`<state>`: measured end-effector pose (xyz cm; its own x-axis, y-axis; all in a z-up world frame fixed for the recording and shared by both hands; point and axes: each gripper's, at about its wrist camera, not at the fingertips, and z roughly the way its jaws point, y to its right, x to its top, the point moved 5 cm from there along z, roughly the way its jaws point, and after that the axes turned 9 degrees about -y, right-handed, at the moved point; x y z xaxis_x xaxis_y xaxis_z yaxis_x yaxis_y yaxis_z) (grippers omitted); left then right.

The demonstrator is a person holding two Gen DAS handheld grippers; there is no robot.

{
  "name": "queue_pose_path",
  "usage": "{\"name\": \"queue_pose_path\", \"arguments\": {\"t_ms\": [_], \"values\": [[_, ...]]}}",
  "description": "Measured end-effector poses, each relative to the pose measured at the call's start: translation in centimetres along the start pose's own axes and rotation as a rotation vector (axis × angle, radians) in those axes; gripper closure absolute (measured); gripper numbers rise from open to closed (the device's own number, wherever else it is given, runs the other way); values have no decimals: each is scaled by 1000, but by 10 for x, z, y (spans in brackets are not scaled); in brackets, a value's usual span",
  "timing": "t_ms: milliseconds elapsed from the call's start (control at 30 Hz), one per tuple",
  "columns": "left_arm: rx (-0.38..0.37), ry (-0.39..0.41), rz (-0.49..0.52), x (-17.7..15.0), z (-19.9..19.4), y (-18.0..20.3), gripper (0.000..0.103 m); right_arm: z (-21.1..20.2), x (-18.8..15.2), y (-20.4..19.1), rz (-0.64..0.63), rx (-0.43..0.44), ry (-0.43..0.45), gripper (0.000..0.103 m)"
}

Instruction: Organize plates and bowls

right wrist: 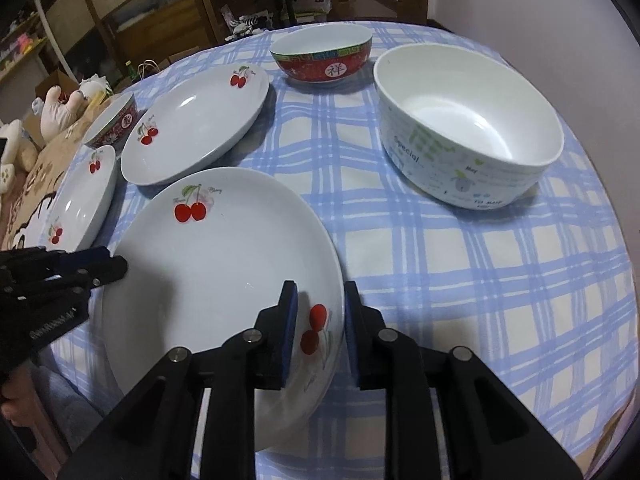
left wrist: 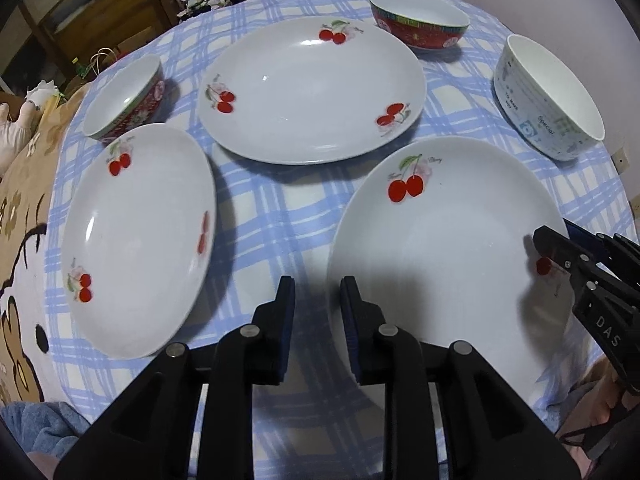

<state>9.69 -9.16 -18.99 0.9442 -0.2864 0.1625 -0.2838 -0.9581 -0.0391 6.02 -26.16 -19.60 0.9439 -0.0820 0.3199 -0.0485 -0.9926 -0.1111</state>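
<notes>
The near plate (right wrist: 224, 264) lies flat on the table (right wrist: 460, 280), between both tools. The right hand-held gripper (right wrist: 320, 312) straddles its right rim, a little open, not pinching. The left hand-held gripper (left wrist: 318, 304) sits at its left rim, slightly open, holding nothing.

Home dining room, checked tablecloth (right wrist: 440, 260), wooden cabinets (right wrist: 132, 12), plush toys (right wrist: 60, 112)

The tabletop (right wrist: 440, 280) is covered in a blue and white plaid cloth. Red cherries with green stems are printed on the white plates (left wrist: 312, 88). Two bowls (right wrist: 322, 60) are patterned red outside, white inside; the large bowl (right wrist: 468, 128) is white with pale blue and green lettering.
</notes>
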Motion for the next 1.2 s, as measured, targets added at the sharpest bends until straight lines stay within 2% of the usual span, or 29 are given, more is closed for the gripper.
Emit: {"name": "queue_pose_path", "arguments": {"t_ms": [100, 233, 333, 500, 533, 567, 700, 767, 933, 1100, 1200], "values": [[9, 14, 6, -5, -13, -5, 79, -12, 0, 0, 2, 0, 29, 72], [36, 60, -11, -9, -40, -20, 79, -31, -2, -10, -25, -4, 73, 49], [72, 76, -51, -10, -55, -39, 79, -46, -3, -27, -60, 13, 113, 47], [90, 87, -106, -7, -76, -73, 79, -67, 1, -58, -106, 60, 165, 34], [93, 96, -108, -6, -81, -79, 78, -70, 3, -63, -109, 64, 171, 27], [102, 103, -111, -5, -85, -86, 75, -73, 7, -69, -113, 67, 180, 20], [156, 119, -107, -6, -90, -109, 48, -84, 19, -94, -157, 59, 237, 8], [158, 117, -118, -5, -89, -120, 44, -85, 25, -105, -174, 56, 245, 0], [106, 112, -163, 6, -87, -148, 17, -76, 40, -129, -197, 80, 222, 0], [69, 80, -138, 20, -75, -168, 15, -61, 52, -150, -207, 99, 197, 0], [82, 75, -144, 28, -65, -180, 15, -51, 57, -160, -205, 111, 185, 0]]}}
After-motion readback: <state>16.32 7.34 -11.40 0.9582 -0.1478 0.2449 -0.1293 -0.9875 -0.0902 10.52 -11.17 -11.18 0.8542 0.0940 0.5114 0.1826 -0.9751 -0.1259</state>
